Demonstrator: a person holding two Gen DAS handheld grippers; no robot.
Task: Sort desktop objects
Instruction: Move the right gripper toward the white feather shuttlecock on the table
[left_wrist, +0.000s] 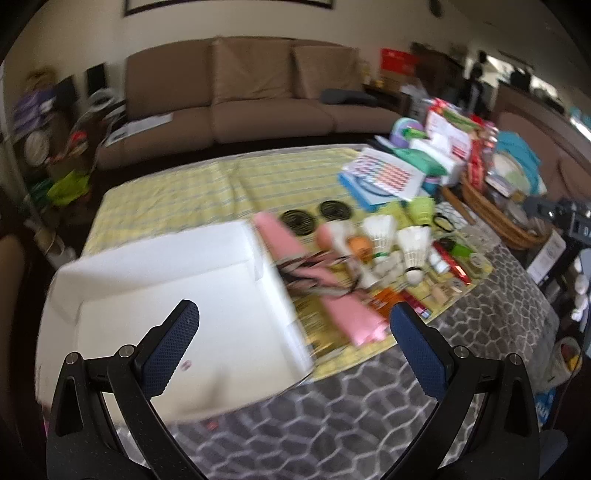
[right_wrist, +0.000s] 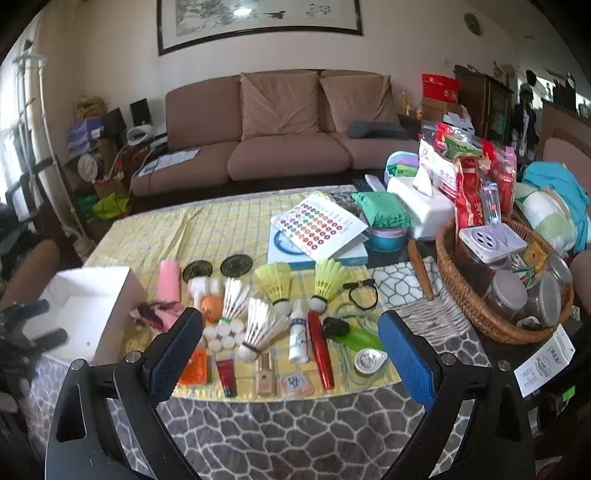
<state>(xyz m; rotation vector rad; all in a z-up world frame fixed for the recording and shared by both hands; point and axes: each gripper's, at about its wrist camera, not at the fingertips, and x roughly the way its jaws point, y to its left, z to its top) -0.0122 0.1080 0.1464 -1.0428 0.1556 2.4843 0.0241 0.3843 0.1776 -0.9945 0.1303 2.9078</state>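
Note:
Small desktop items lie on a yellow checked cloth (right_wrist: 221, 229): white shuttlecocks (right_wrist: 262, 328), yellow shuttlecocks (right_wrist: 275, 280), an orange ball (right_wrist: 212, 306), a red pen (right_wrist: 319, 347), a white bottle (right_wrist: 298, 336) and a pink roll (right_wrist: 168, 282). An open white box (right_wrist: 85, 295) stands at the cloth's left end. My right gripper (right_wrist: 290, 319) hovers open in front of the items, holding nothing. In the left wrist view my left gripper (left_wrist: 293, 314) is open and empty, over the white box (left_wrist: 166, 295) and the pink roll (left_wrist: 295, 258). The left wrist view is blurred.
A wicker basket (right_wrist: 480, 314) of jars and packets stands at the right. Behind the items lie two black coasters (right_wrist: 236, 265), a sticker sheet (right_wrist: 317, 221) and a white tissue box (right_wrist: 421, 210). A brown sofa (right_wrist: 288, 147) runs behind the table.

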